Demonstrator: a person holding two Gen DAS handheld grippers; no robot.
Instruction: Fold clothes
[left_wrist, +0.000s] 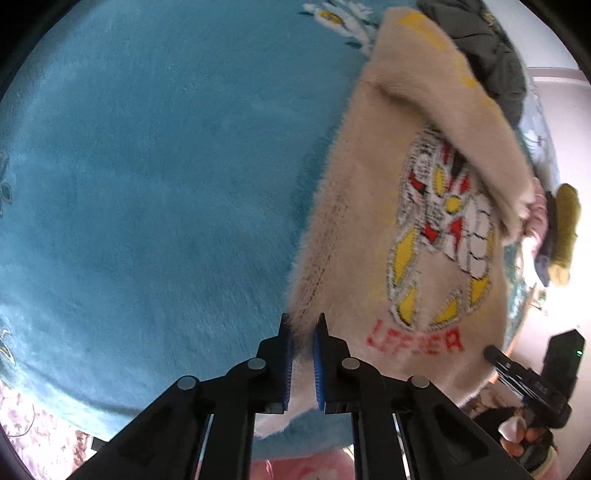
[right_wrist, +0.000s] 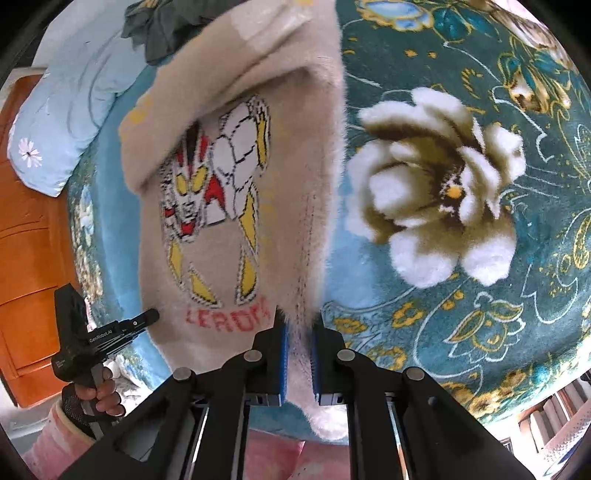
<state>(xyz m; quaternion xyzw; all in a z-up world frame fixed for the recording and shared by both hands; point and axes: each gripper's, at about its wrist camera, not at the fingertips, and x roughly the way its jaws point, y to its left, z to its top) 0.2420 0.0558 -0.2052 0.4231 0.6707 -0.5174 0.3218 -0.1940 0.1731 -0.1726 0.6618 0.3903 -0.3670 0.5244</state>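
Note:
A fuzzy beige sweater (left_wrist: 369, 229) with a red, yellow and white cartoon hero print and red lettering lies on a teal floral blanket (left_wrist: 147, 166). A sleeve is folded across its upper part. My left gripper (left_wrist: 303, 325) is shut on the sweater's bottom-left hem corner. My right gripper (right_wrist: 297, 317) is shut on the bottom-right hem corner of the sweater (right_wrist: 229, 206). The hem is lifted between them. Each gripper shows in the other's view: the right one (left_wrist: 532, 380) and the left one (right_wrist: 99, 336).
A dark green garment (left_wrist: 487, 48) lies beyond the sweater's collar. A light blue pillow (right_wrist: 62, 122) sits at the blanket's far left, next to an orange wooden cabinet (right_wrist: 26, 258). The blanket (right_wrist: 461, 295) has a large white flower pattern to the right.

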